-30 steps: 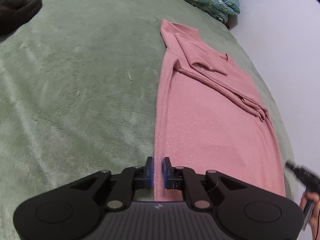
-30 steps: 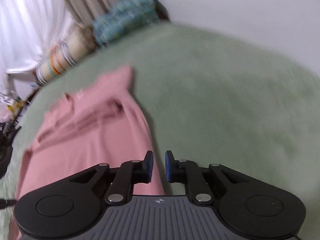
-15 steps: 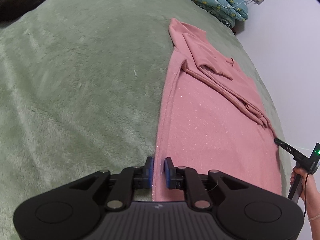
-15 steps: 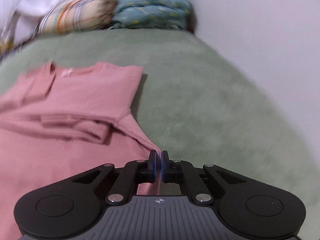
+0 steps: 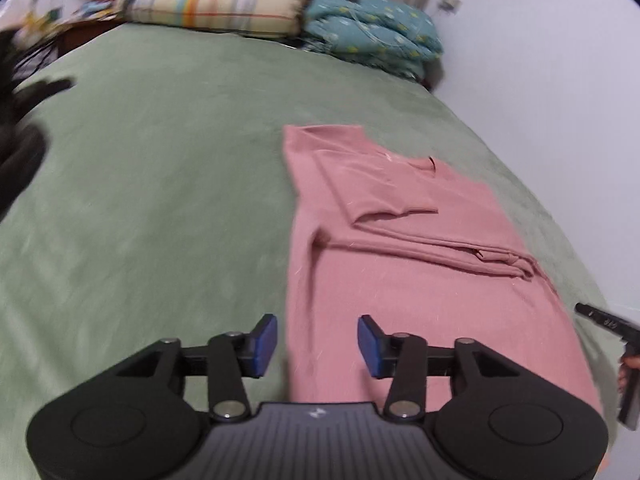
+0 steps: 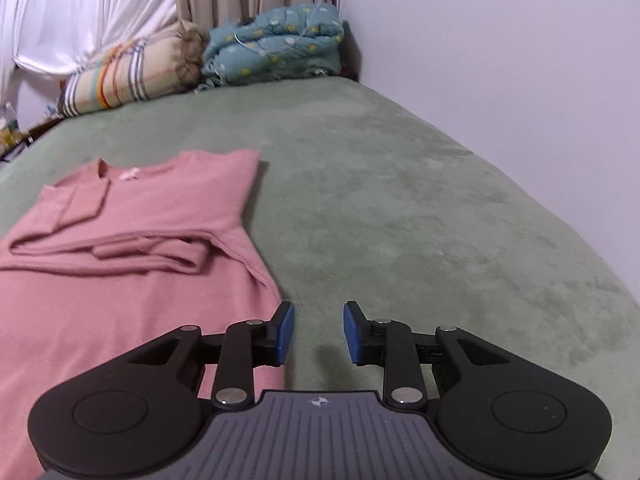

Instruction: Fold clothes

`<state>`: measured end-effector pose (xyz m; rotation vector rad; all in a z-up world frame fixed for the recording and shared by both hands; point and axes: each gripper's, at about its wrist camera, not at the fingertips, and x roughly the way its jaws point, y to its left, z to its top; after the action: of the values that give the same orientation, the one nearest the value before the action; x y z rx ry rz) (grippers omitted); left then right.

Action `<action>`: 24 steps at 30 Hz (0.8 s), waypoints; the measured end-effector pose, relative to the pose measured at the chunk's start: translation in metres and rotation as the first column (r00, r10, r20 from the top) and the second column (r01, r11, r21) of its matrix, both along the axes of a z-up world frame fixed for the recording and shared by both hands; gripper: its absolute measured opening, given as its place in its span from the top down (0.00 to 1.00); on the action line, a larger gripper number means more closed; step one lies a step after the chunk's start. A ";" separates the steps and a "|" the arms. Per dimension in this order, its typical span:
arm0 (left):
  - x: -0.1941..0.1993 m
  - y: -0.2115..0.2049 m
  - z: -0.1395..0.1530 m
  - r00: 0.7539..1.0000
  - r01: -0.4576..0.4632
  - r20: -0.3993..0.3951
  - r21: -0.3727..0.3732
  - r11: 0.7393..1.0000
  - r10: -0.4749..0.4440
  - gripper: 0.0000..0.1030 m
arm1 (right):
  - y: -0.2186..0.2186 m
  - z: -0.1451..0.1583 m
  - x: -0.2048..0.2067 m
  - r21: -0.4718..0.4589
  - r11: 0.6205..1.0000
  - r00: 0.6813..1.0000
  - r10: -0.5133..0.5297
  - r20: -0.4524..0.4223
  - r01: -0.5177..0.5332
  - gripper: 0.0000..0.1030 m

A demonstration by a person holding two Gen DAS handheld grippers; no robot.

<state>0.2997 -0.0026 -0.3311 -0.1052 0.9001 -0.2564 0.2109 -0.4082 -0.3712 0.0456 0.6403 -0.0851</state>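
— Looking from the left, what do you have?

— I see a dark shape (image 5: 20, 136) blurred at the left edge; I cannot tell what it is. Then bare green bed cover (image 5: 160, 184). My left hand-held gripper (image 5: 317, 346) hangs over the near left edge of the pink garment (image 5: 420, 292). Its jaws have just been opening and now stand spread, with the cloth's edge below the gap and no pad pressing on it.

— And the garment itself?

— It lies flat on the bed, lengthwise away from me, neckline at the far end, both sleeves folded in across the chest. At the head of the bed I see a striped pillow (image 5: 216, 0) and, to its right, a teal quilt (image 5: 372, 40) against the wall.

— The right side?

— My right hand-held gripper (image 6: 319, 332) hangs just off the garment's (image 6: 120, 280) right edge. Its jaws have also just been opening and stand apart, with only green cover (image 6: 420, 220) between the pads; the left pad sits over the hem's edge. In the left view it shows at the far right, with fingers (image 5: 625, 372) wrapped on its handle.
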 end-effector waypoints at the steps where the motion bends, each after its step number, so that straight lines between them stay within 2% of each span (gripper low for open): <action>1: 0.010 -0.010 -0.005 1.000 -0.002 0.011 0.068 0.998 0.001 0.57 | 0.002 0.000 0.001 0.001 1.000 1.000 0.006 0.008 -0.006 0.71; 3: 0.023 -0.020 -0.012 0.999 -0.028 0.026 0.141 0.990 0.025 0.57 | 0.008 -0.001 0.011 -0.031 0.999 1.000 0.027 0.008 -0.027 0.68; 8: 0.036 -0.024 -0.032 0.995 -0.097 0.025 0.188 0.977 0.094 0.58 | 0.019 -0.014 0.044 -0.092 0.994 0.997 0.057 -0.055 -0.062 0.69; 9: 0.036 -0.023 -0.039 0.995 -0.095 0.017 0.211 0.973 0.093 0.58 | 0.020 -0.018 0.050 -0.086 0.994 0.995 0.056 -0.079 -0.063 0.74; 10: 0.033 -0.020 -0.043 0.996 -0.088 0.026 0.220 0.971 0.085 0.59 | 0.021 -0.023 0.055 -0.081 0.995 0.993 0.054 -0.103 -0.063 0.94; 12: 0.024 -0.012 -0.044 0.995 -0.102 0.040 0.221 0.970 0.096 0.67 | 0.026 -0.028 0.056 -0.127 0.986 0.987 0.090 -0.136 -0.108 0.96; 15: 0.008 -0.002 -0.045 0.993 -0.110 0.059 0.226 0.968 0.099 0.68 | 0.035 -0.031 0.036 -0.242 0.959 0.982 0.114 -0.153 -0.149 0.97; 17: 0.001 0.001 -0.045 0.993 -0.112 0.069 0.221 0.969 0.099 0.68 | 0.033 -0.031 0.021 -0.256 0.958 0.983 0.094 -0.156 -0.132 1.00; 19: -0.009 0.002 -0.043 0.993 -0.112 0.073 0.232 0.966 0.097 0.68 | 0.023 -0.032 0.008 -0.240 0.966 0.983 0.056 -0.175 -0.098 1.00; 21: -0.019 0.008 -0.039 0.991 -0.134 0.035 0.239 0.962 0.130 0.71 | 0.006 -0.023 -0.015 -0.131 0.990 0.989 0.026 -0.147 -0.045 1.00; 22: -0.027 0.014 -0.035 0.990 -0.141 0.028 0.205 0.969 0.138 0.71 | -0.004 -0.017 -0.028 -0.065 0.998 0.992 0.009 -0.129 -0.017 1.00; 24: -0.044 0.026 -0.025 0.987 -0.162 0.018 0.112 0.980 0.162 0.72 | -0.014 -0.006 -0.054 0.005 1.000 0.997 0.014 -0.071 -0.014 0.98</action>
<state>0.2561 0.0238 -0.3558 -0.0720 0.8903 -0.0540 0.1567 -0.4222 -0.3767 0.0425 0.7112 -0.0719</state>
